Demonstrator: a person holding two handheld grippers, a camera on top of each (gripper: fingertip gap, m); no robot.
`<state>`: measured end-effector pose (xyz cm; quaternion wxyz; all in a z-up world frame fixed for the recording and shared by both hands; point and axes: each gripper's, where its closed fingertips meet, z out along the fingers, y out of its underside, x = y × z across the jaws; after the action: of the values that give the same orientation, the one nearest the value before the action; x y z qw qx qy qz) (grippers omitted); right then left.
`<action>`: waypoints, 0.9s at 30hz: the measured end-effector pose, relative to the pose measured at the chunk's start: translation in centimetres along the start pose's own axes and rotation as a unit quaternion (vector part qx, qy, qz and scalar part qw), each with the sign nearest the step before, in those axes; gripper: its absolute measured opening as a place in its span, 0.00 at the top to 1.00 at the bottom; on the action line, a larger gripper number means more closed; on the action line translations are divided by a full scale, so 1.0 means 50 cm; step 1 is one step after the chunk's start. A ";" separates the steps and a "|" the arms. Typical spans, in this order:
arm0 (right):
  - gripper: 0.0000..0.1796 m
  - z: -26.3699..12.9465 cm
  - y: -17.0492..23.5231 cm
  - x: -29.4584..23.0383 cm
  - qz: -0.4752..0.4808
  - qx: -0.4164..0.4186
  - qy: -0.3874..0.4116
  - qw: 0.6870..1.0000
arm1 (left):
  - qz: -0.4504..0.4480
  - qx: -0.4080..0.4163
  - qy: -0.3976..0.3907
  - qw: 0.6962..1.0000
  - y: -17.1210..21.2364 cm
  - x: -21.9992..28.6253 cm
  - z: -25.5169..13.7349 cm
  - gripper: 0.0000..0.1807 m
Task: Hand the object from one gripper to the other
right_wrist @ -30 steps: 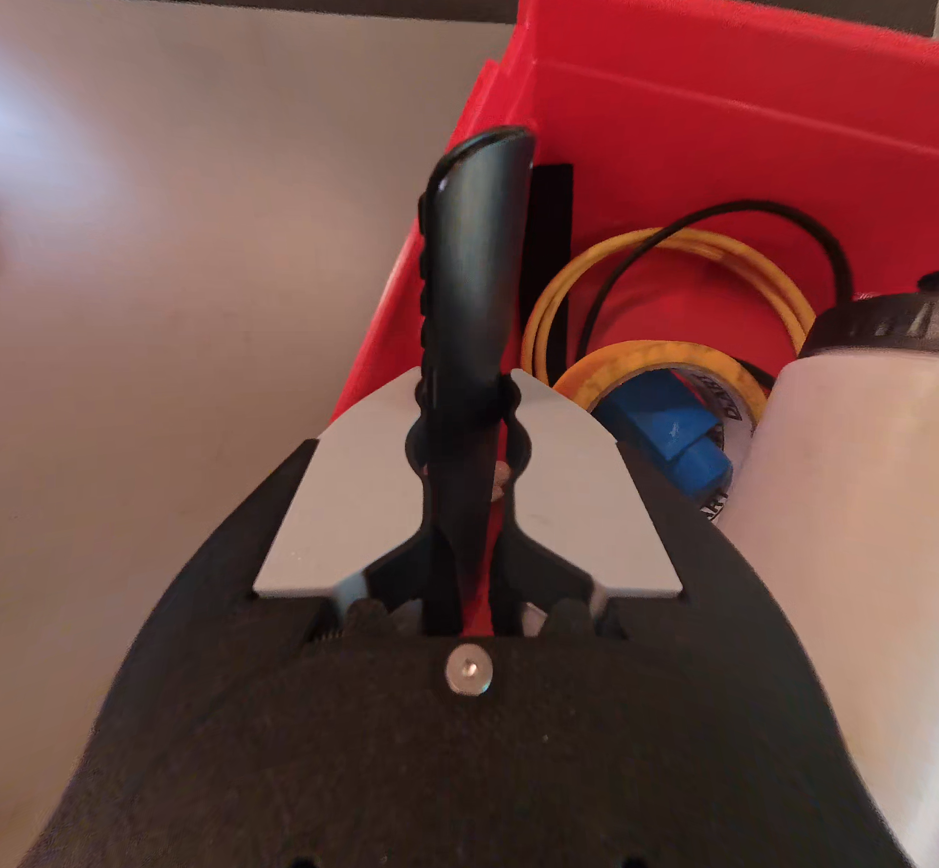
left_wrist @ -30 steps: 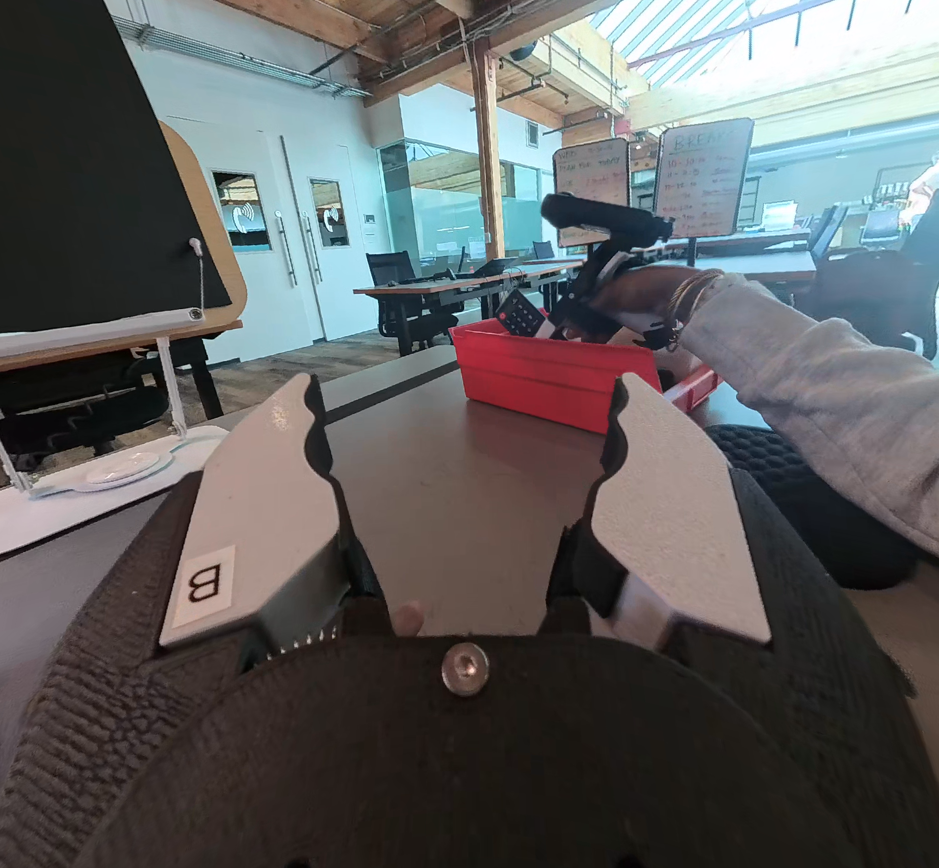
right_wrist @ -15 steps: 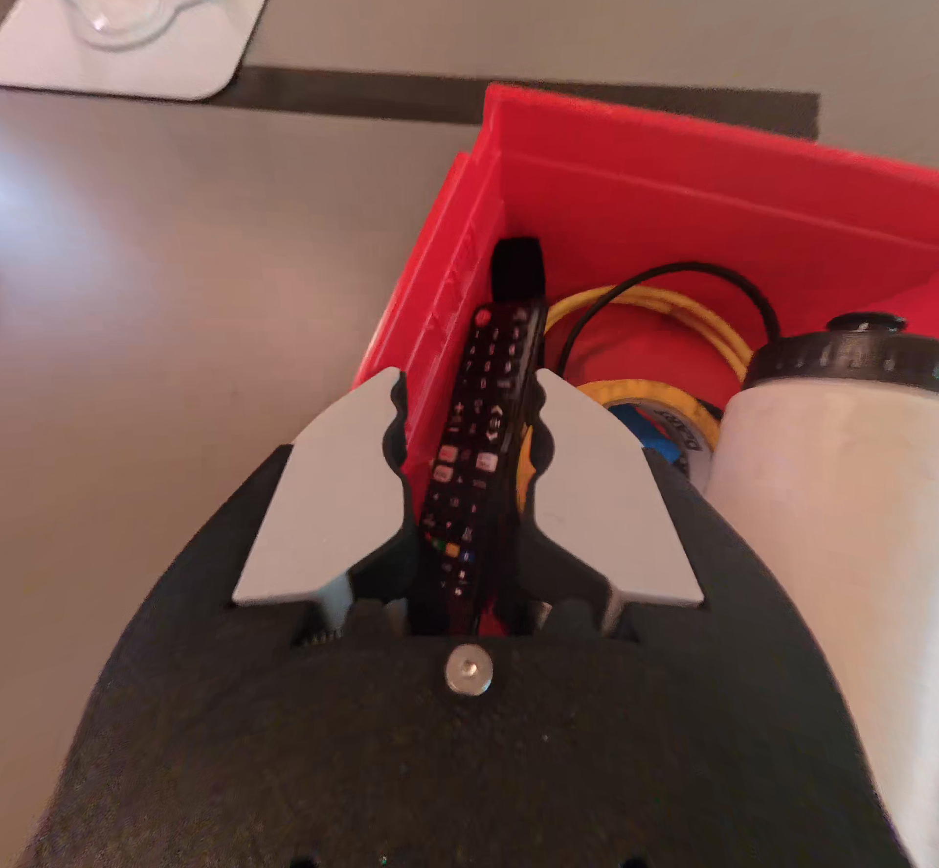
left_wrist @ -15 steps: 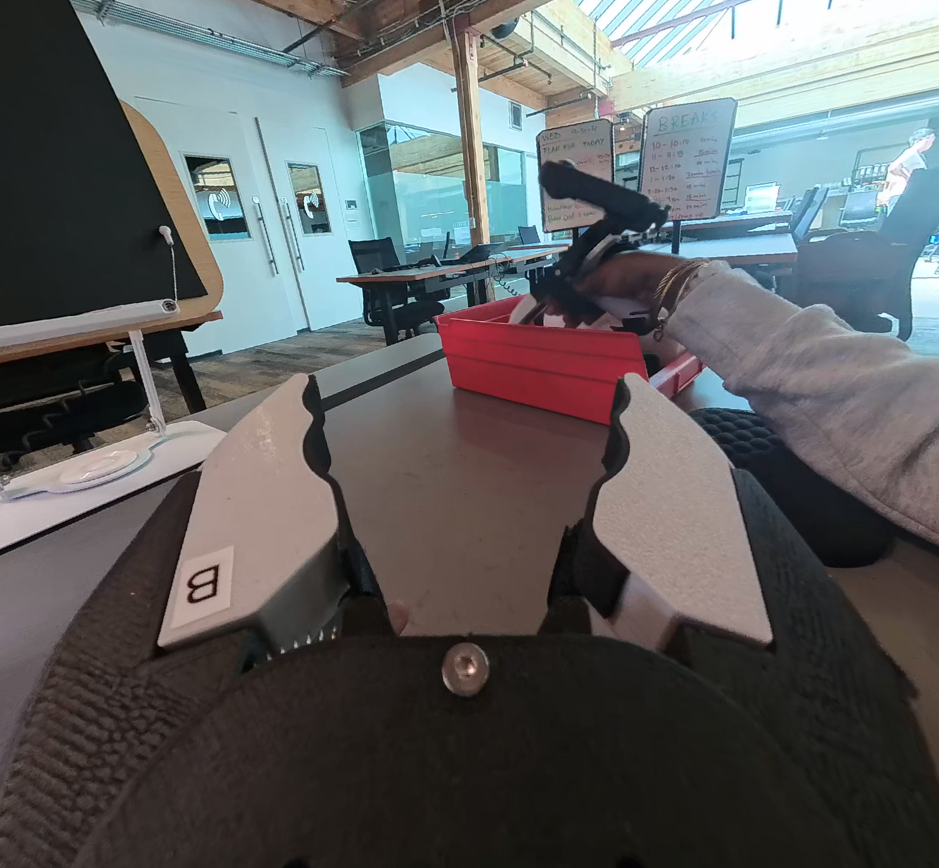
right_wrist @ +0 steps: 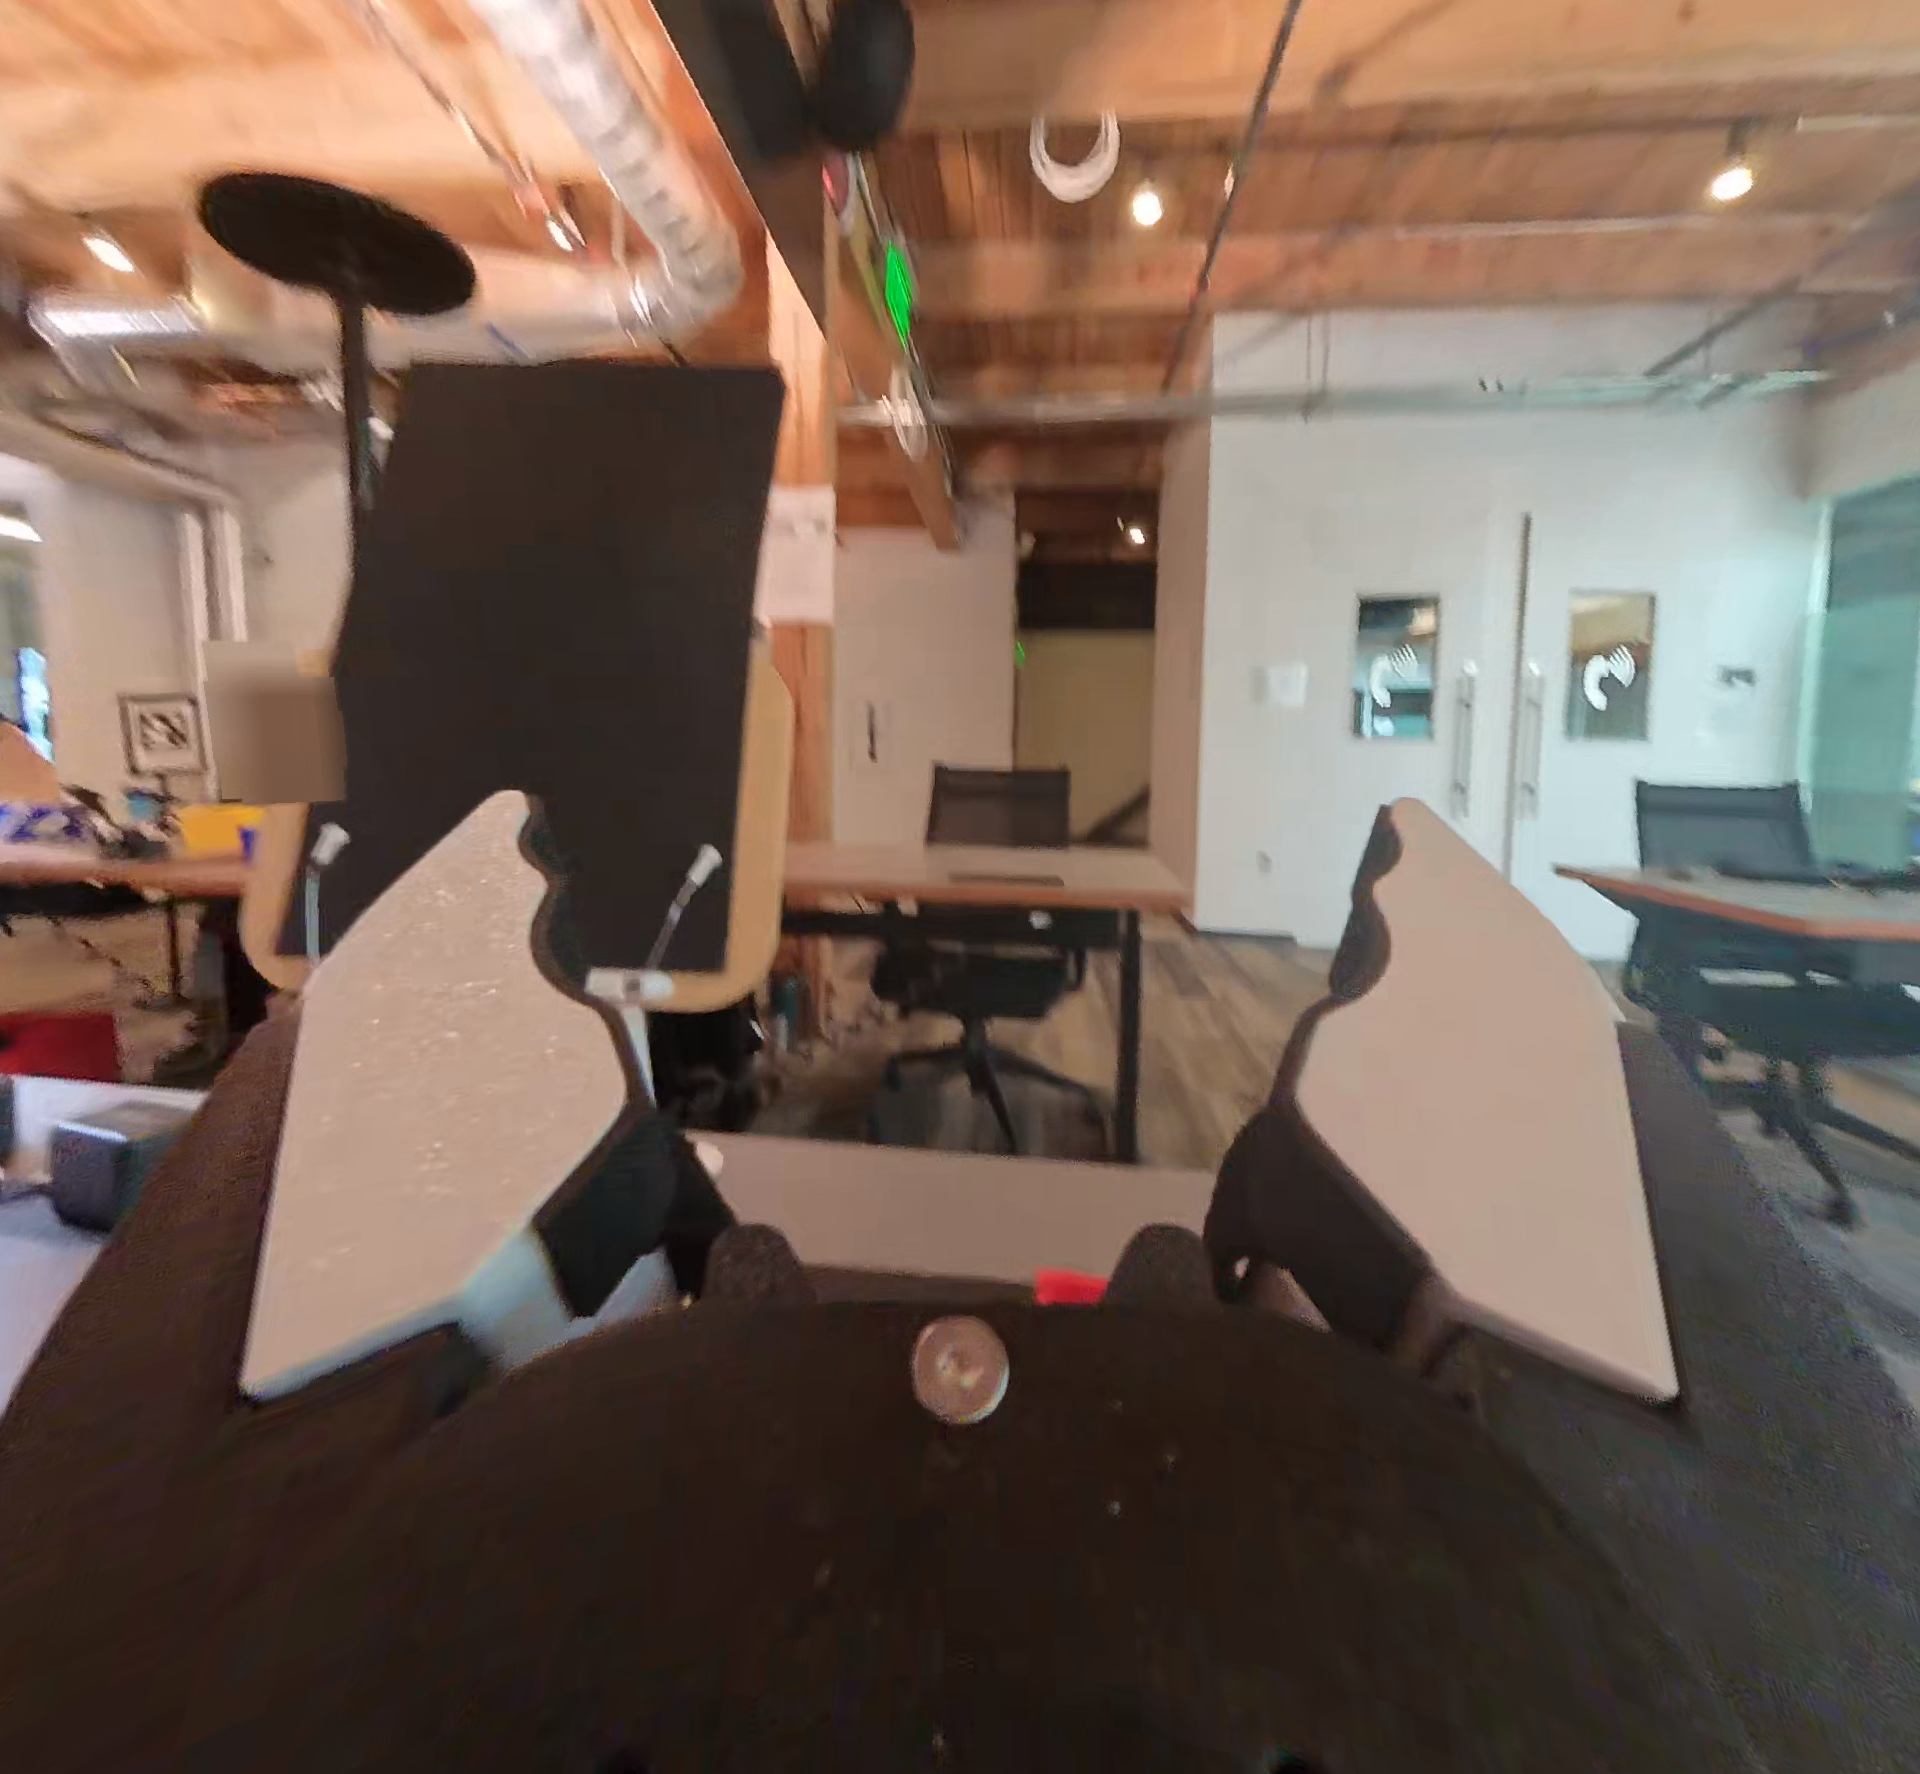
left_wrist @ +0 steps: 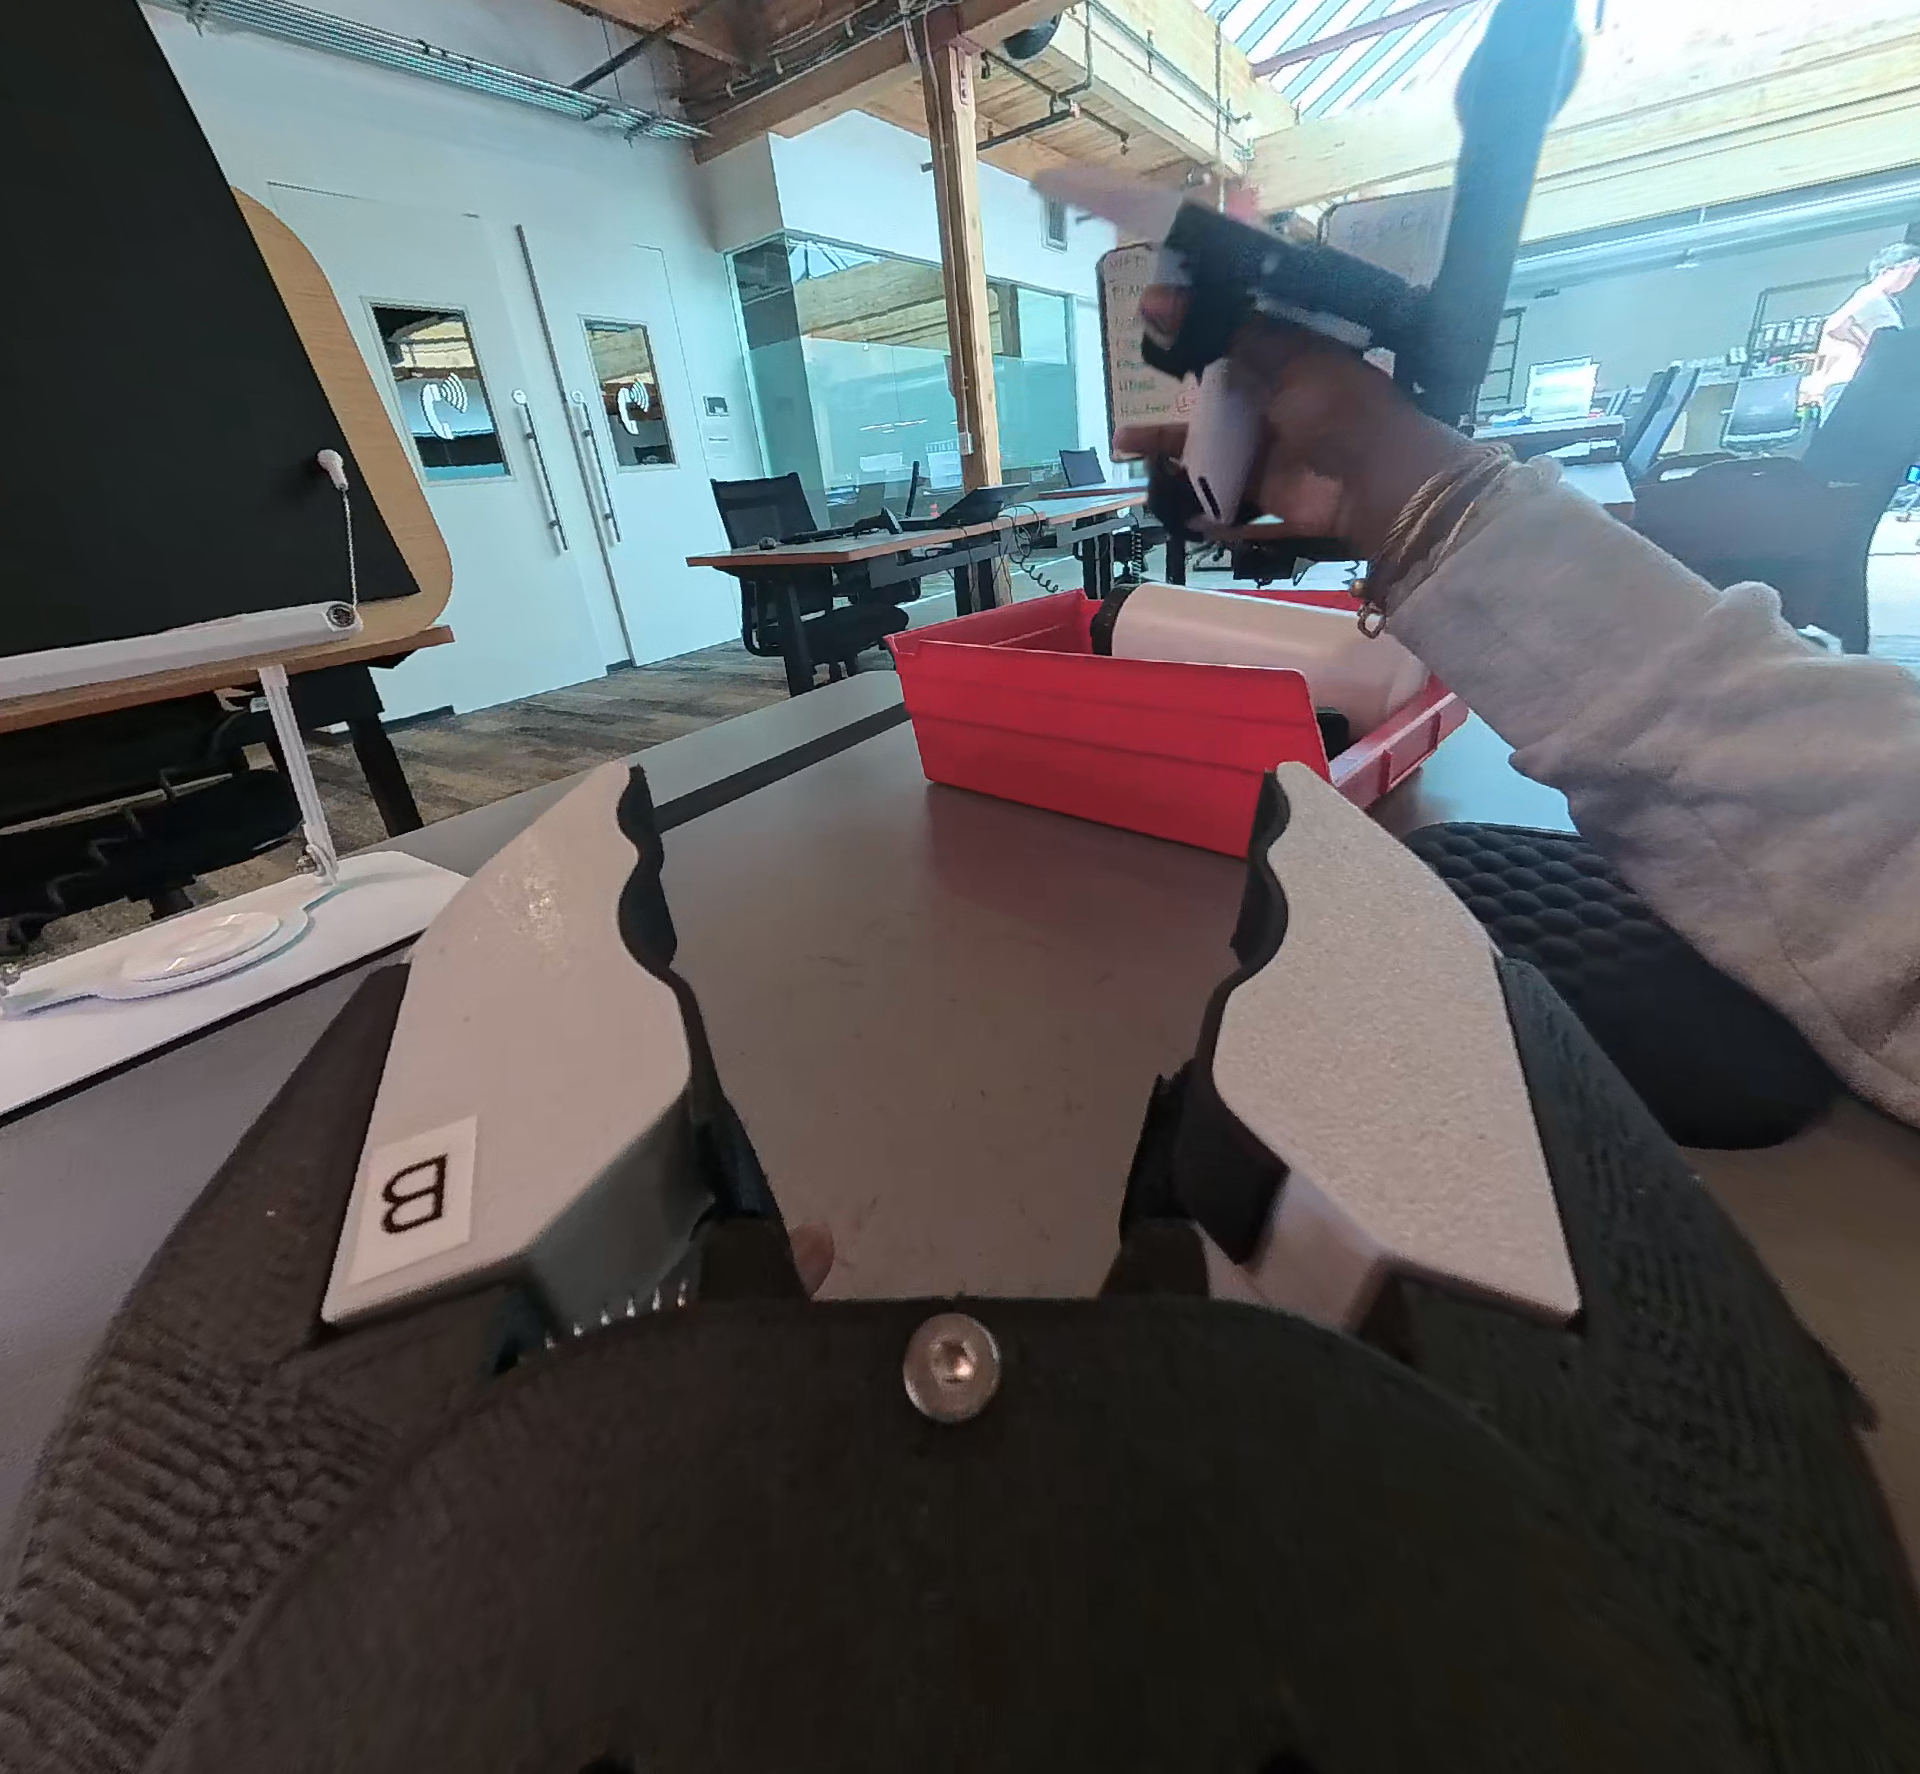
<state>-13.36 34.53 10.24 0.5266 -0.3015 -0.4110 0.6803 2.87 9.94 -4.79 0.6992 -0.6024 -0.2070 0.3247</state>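
the left tongs [left_wrist: 940, 935] sit low over the dark tabletop [left_wrist: 935, 976], their two grey fingers spread wide with nothing between them. ahead of them a red bin [left_wrist: 1091, 737] stands on the tabletop, and a white bottle [left_wrist: 1236, 633] with a dark cap lies on its side inside it, its long axis running across the bin with the cap toward the left; its right end is hidden behind a grey sleeve [left_wrist: 1683, 758]. the task's object cannot be made out in either view; the bin's front wall hides whatever else lies inside it, so its place and which way it points cannot be told. above the bin, a hand [left_wrist: 1340, 446] with bracelets at the wrist holds the right tongs [right_wrist: 961, 976] raised in the air, seen from the side and blurred in the left wrist view, so their fingers are hard to read there. the right wrist view shows them plainly: both grey fingers stand wide apart and empty, pointing out across the room toward desks and office chairs, with only a sliver of red [right_wrist: 1070, 1286] showing at the base between the fingers. that view is smeared toward its left side. a black board [left_wrist: 156, 270] on a white stand is cut off at the left edge of the left wrist view.
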 end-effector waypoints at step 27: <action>0.40 -0.166 0.330 -0.522 0.038 -0.352 -0.243 0.903 | -0.008 0.020 -0.001 1.000 -0.021 -0.003 -0.006 0.41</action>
<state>-7.24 9.60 -8.80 0.2438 -0.3077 -0.7270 0.5633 3.19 9.57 -3.81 0.7130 -0.5866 -0.2059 0.3241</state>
